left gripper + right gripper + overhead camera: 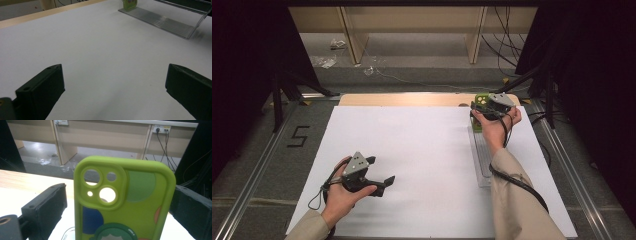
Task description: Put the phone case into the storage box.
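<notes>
A lime-green phone case [478,104] with camera cut-outs and coloured circles stands upright at the far end of a clear ribbed rack [482,157] on the right of the white sheet [412,145]. My right gripper [484,108] sits around the case with its jaws spread. In the right gripper view the case [125,202] stands between the jaws of the right gripper [118,188], with a visible gap on the left side. My left gripper [381,170] rests low over the sheet at the near left, open, with nothing between the jaws. The left gripper view shows the left gripper [114,66], the rack [162,21] and the case [130,3] far off.
A wooden table edge [402,99] runs beyond the sheet. Metal rails [262,160] flank the table, and a "5" [298,136] is marked on the floor at left. Black stand legs [287,85], cables [507,35] and wooden furniture legs [354,40] lie beyond.
</notes>
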`<control>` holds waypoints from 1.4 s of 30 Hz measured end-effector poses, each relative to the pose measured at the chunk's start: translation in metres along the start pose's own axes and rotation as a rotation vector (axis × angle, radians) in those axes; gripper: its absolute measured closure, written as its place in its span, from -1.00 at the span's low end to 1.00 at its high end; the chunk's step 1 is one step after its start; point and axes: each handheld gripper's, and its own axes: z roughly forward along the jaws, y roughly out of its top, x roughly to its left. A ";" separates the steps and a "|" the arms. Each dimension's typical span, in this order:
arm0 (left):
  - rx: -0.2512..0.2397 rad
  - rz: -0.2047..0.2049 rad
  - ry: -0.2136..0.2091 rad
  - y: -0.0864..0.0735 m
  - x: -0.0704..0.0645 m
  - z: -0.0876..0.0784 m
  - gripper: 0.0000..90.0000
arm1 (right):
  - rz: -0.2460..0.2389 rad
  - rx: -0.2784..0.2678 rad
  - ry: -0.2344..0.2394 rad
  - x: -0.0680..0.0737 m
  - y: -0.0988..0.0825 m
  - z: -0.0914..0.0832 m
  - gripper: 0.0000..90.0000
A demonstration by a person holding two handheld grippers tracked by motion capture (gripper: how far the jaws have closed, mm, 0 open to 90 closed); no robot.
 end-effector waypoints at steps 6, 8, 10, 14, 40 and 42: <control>0.000 0.000 0.000 0.000 0.000 0.000 -0.97 | 0.005 0.007 -0.004 0.000 0.001 -0.003 -0.90; 0.000 0.001 0.000 0.000 0.000 0.000 -0.97 | 0.008 0.007 -0.009 0.001 0.001 -0.005 -0.90; 0.000 0.002 0.000 0.000 0.000 0.000 -0.97 | 0.009 0.018 -0.001 0.002 0.001 -0.007 -0.90; 0.000 0.001 0.000 0.000 0.000 0.000 -0.97 | 0.018 0.033 0.002 0.004 0.000 -0.010 -0.88; 0.001 0.000 0.001 0.000 0.000 0.000 -0.97 | 0.015 0.023 0.010 0.003 -0.001 -0.032 -0.83; 0.001 0.001 0.001 0.000 0.000 0.000 -0.97 | 0.014 0.030 0.019 0.004 -0.002 -0.034 -0.81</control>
